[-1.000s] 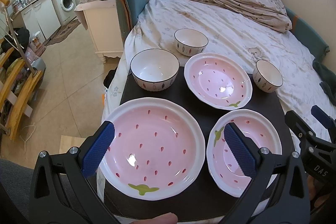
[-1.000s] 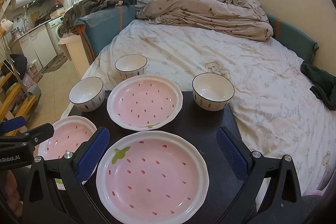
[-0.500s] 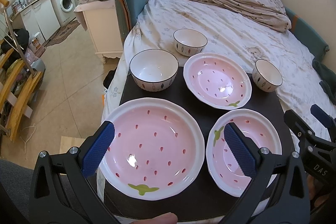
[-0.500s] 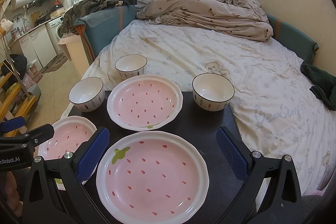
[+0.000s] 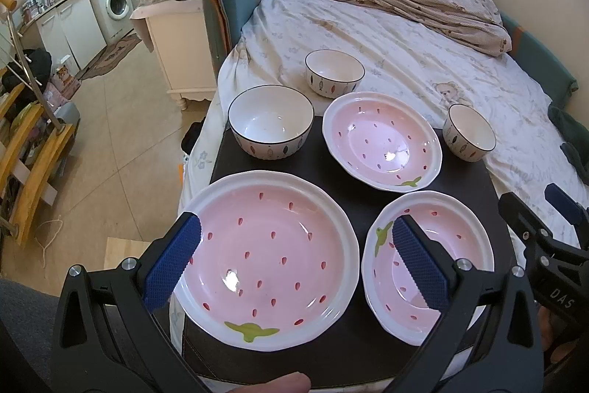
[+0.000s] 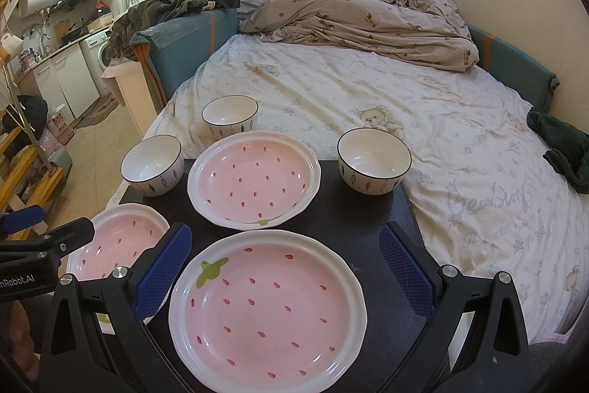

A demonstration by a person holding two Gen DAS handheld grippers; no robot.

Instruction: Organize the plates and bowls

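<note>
- Nothing has shifted noticeably since the earlier frames: both grippers hover at the near edge of the dark rectangular board (image 6: 371, 209) and every dish sits where it did
- Left gripper (image 5: 294, 260): blue-padded fingers spread wide, holding nothing, above the near-left pink strawberry-print ceramic plate (image 5: 265, 256)
- Right gripper (image 6: 283, 264): fingers likewise released and empty, framing the near-right pink strawberry plate (image 6: 268, 312)
- Third pink strawberry plate (image 6: 254, 179): lies at the far middle of the board, close to both near plates
- Left white ceramic bowl with a dark rim (image 5: 270, 126): sits at the board's far-left corner
- Right white dark-rimmed bowl (image 6: 373, 161): sits at the far-right corner, partly on the bed sheet (image 6: 405, 105)
- Small white bowl (image 6: 230, 116): rests on the sheet just beyond the board
- Judgement: stacking has not begun; the step in hand is picking a first plate
- Recommended practice: close one finger under the rim and one inside it, lift level, then lower it centred onto another plate; nest the bowls afterwards, and watch the soft sheet, which may tip them
</note>
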